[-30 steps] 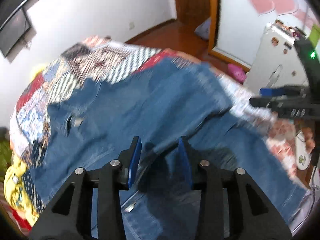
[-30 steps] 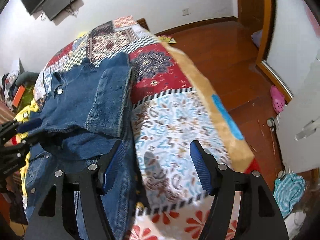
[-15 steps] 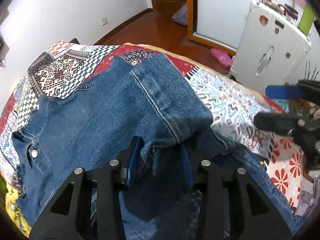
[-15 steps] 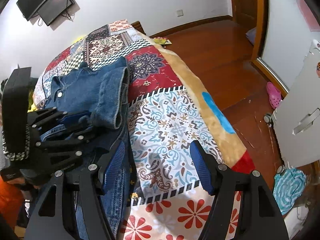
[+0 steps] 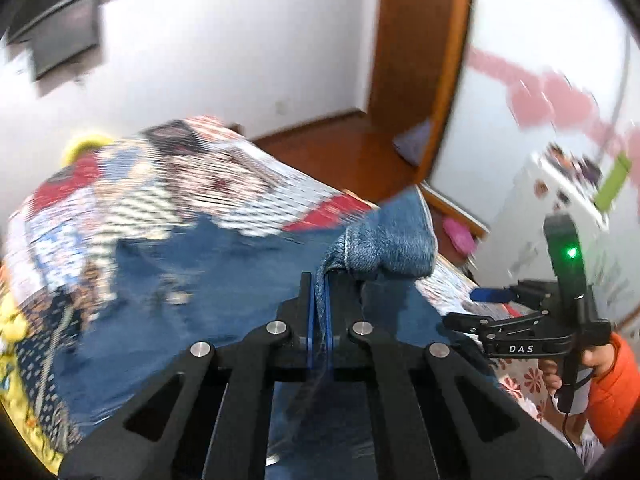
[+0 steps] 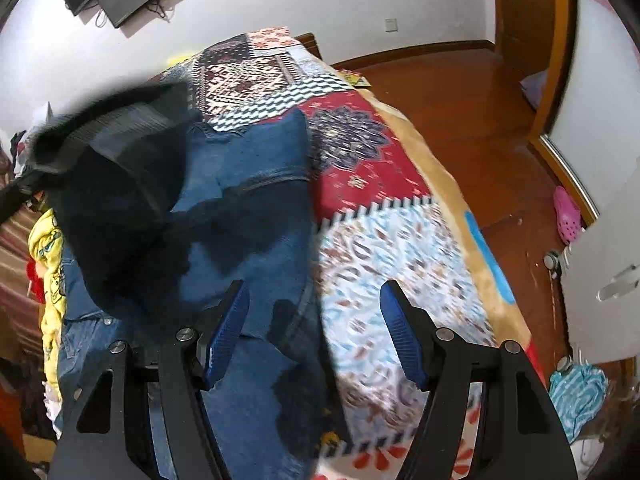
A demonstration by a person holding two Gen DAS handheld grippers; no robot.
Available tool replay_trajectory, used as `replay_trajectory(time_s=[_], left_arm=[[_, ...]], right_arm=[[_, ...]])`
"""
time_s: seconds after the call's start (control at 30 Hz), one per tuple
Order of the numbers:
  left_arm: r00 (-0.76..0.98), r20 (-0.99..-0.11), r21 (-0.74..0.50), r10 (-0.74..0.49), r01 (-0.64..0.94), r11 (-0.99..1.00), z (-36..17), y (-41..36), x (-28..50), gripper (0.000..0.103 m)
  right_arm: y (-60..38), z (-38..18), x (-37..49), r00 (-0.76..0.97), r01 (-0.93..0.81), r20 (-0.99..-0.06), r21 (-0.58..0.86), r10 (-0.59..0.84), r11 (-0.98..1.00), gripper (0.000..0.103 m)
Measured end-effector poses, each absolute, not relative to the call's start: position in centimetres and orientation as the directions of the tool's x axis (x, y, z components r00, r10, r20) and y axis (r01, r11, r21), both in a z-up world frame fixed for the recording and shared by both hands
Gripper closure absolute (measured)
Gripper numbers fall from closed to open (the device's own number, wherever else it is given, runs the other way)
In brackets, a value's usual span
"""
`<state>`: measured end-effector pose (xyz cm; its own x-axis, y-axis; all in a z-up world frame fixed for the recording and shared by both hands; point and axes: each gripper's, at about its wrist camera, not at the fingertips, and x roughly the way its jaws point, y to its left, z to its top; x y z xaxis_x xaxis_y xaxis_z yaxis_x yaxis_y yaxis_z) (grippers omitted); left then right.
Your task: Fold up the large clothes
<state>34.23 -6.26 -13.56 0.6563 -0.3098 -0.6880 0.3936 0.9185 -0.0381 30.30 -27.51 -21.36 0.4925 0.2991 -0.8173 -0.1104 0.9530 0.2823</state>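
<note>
Over the quilt (image 6: pixel 400 248), my left gripper (image 5: pixel 319 320) pinches the denim jacket (image 5: pixel 240 300) cuff for folding; my right gripper (image 6: pixel 314 332) hangs apart, empty.

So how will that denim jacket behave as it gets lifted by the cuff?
Probably floppy: the denim jacket already droops over the shut left claw. Likely heavyish, since most of it lies on the quilt. Its coarse weave looks unlikely to slip.
</note>
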Motion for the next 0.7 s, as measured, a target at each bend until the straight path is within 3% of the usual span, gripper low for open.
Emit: replay_trajectory(time_s=[0.2, 0.37, 0.57, 0.67, 0.7], left_arm=[[0.74, -0.646, -0.042, -0.188, 0.211, 0.977, -13.0, 2.6, 31.2, 0.1], [0.72, -0.684, -0.092, -0.118, 0.075, 0.993, -16.3, 8.2, 27.9, 0.1], [0.581, -0.792, -0.247, -0.189, -0.021, 0.969, -22.5, 12.9, 26.0, 0.1], [0.55, -0.795, -0.329, -0.256, -0.035, 0.944, -23.9, 13.8, 24.5, 0.093], [0.544, -0.801, -0.324, -0.25, -0.044, 0.945, -24.1, 14.0, 24.2, 0.083]], right_arm=[[-25.7, -22.3, 31.2, 0.454, -0.142, -0.835, 0.278, 0.312, 0.95, 0.039], [-24.5, -23.9, 31.5, 0.402, -0.143, -0.869, 0.25, 0.287, 0.958, 0.039], [-24.1, -23.8, 30.9, 0.396, -0.15, -0.875, 0.238, 0.279, 0.96, 0.038], [-23.9, -24.0, 30.8, 0.393, -0.157, -0.882, 0.214, 0.26, 0.964, 0.038], [-23.7, -24.1, 31.1, 0.393, -0.157, -0.883, 0.208, 0.255, 0.965, 0.037]])
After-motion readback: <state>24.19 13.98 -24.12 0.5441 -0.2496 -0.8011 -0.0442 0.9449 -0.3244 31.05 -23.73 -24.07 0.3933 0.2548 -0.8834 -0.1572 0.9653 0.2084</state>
